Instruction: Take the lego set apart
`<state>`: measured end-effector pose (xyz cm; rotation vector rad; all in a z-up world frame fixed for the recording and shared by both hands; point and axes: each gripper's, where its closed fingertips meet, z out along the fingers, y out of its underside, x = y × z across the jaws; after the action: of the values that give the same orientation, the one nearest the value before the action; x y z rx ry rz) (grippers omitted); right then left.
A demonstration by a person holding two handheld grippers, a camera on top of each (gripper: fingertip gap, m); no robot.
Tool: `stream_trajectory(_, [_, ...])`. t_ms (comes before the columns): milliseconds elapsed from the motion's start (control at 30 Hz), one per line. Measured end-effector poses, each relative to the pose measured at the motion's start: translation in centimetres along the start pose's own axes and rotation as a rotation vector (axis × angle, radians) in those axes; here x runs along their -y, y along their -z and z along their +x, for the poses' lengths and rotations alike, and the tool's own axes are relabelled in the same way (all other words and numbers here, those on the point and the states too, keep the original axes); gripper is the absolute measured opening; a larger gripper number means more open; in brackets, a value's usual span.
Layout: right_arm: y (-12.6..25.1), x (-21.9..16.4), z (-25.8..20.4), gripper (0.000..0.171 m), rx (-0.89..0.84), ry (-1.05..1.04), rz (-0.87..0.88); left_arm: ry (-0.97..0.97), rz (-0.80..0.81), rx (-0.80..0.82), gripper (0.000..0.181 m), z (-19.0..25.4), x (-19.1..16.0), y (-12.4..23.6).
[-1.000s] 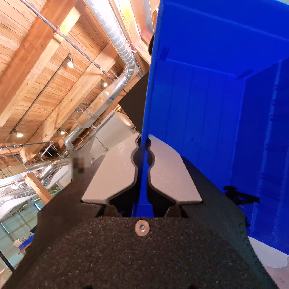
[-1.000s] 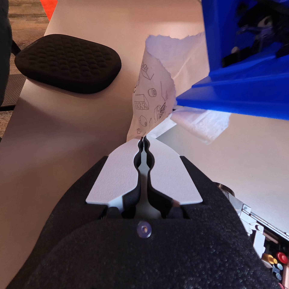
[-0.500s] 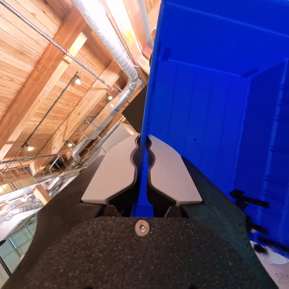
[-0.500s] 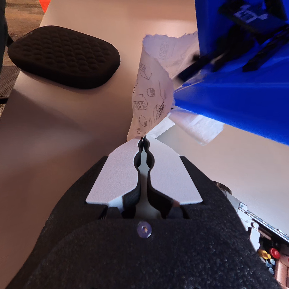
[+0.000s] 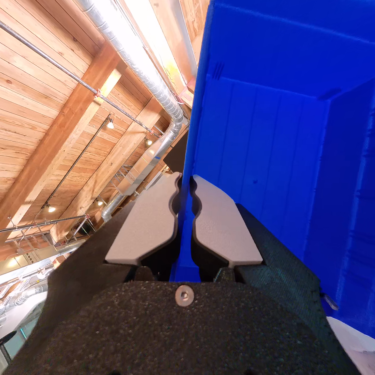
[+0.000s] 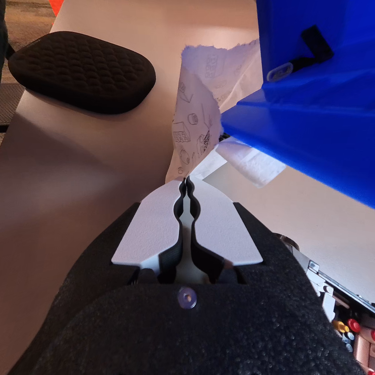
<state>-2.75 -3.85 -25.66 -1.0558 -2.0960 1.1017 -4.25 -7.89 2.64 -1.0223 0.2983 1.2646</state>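
Observation:
My left gripper (image 5: 186, 178) is shut on the side wall of a blue plastic bin (image 5: 263, 162) and holds it tipped up, so the view looks into its bare inside. In the right wrist view the same bin (image 6: 304, 129) hangs tilted over a white paper bag (image 6: 194, 129) printed with brick drawings. My right gripper (image 6: 186, 179) is shut on the bag's lower edge and holds it open under the bin's lip. A black piece (image 6: 316, 46) and a round pale piece (image 6: 280, 72) lie inside the bin. A built lego set (image 6: 349, 316) with small coloured studs sits at the lower right.
A black padded cushion (image 6: 81, 73) lies on the pale table (image 6: 81, 162) at the upper left. A white sheet (image 6: 253, 164) lies under the bin. The left wrist view shows a wooden ceiling with metal ducts (image 5: 142, 67). Left tips to right tips: about 30 centimetres. To the built lego set (image 6: 349, 316): right tips about 15 centimetres, left tips about 35 centimetres.
The bin has tipped further. The black pieces that slid along its floor have left the left wrist view. My right gripper still holds the bag in the same place.

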Motion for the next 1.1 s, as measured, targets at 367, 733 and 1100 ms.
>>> stream_trajectory(367, [0.0, 0.0, 0.0, 0.0, -0.003, -0.001, 0.006, -0.057, 0.087, -0.004, 0.005, -0.1, 1.6, 0.2])
stream_trajectory(733, [0.2, -0.1, 0.0, 0.0, -0.007, 0.012, 0.004, -0.018, -0.018, -0.031, 0.006, -1.2, -0.4, -1.7])
stream_trajectory(1100, [2.2, -1.1, -1.0, 0.0, 0.021, 0.117, -0.047, 0.245, -0.736, -0.064, 0.005, -13.0, -15.8, -4.6])
